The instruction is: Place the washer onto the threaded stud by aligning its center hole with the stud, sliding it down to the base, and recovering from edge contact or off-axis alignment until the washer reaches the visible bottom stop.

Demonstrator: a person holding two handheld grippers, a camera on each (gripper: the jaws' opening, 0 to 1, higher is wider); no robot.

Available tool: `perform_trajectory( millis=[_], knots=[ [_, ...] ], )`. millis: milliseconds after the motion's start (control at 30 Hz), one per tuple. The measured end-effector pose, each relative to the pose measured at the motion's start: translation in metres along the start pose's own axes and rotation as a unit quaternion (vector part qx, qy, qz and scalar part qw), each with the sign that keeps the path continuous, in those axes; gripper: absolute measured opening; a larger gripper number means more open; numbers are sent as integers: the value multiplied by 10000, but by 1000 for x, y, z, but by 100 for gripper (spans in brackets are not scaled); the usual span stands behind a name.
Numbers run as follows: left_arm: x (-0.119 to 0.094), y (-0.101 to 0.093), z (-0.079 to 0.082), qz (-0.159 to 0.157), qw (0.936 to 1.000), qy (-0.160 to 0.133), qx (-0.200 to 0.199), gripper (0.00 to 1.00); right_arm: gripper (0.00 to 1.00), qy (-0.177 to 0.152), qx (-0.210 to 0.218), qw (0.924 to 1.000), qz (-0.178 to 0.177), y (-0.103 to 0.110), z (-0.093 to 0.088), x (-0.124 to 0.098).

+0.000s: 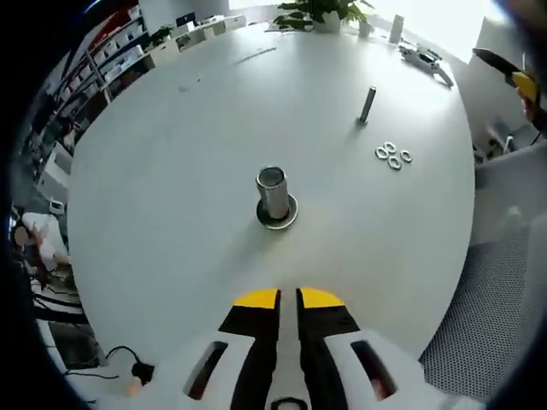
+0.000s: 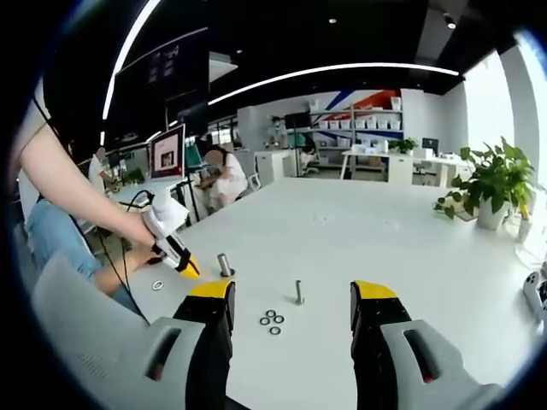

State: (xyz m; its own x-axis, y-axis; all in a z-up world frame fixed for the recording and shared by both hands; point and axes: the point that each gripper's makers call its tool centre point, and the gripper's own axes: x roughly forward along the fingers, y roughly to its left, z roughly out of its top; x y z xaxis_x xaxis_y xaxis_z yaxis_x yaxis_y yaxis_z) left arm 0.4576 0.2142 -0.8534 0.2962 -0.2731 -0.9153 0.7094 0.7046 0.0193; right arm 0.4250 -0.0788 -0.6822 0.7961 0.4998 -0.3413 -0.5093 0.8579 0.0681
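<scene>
A thick metal stud [image 1: 272,193] stands upright mid-table with a large washer [image 1: 279,215] lying around its base. A thinner threaded stud [image 1: 367,104] stands farther right, with several small loose washers [image 1: 393,155] beside it. My left gripper [image 1: 288,297] hovers short of the thick stud, its yellow-tipped jaws shut with nothing between them. In the right gripper view, my right gripper [image 2: 292,290] is open and empty above the loose washers [image 2: 272,321] and the thin stud [image 2: 299,292]. The left gripper [image 2: 175,254], held in a hand, points at the thick stud [image 2: 224,263].
One more washer [image 2: 157,284] lies near the table edge by the person's arm. A potted plant [image 2: 491,184] and a small grey device [image 1: 426,58] sit at the far side of the round white table [image 1: 171,171]. People sit at desks beyond.
</scene>
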Motion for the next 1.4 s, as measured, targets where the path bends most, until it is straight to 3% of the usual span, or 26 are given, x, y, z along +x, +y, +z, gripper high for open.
perform_trajectory(
  millis=[100,600,967,1400],
  knots=[
    [-7,-2,-4,57,9995,-186,-264,8,57,29,-31,10000,47,3,-1,0],
    [-29,0,-28,230,9977,-286,-571,16,57,129,-106,9998,87,4,-6,2],
    [-36,4,-54,284,9979,-66,-583,20,57,124,-122,9998,99,5,-6,2],
    [-37,4,-97,280,9961,385,-739,22,57,126,-140,9998,115,6,-6,2]
  ],
)
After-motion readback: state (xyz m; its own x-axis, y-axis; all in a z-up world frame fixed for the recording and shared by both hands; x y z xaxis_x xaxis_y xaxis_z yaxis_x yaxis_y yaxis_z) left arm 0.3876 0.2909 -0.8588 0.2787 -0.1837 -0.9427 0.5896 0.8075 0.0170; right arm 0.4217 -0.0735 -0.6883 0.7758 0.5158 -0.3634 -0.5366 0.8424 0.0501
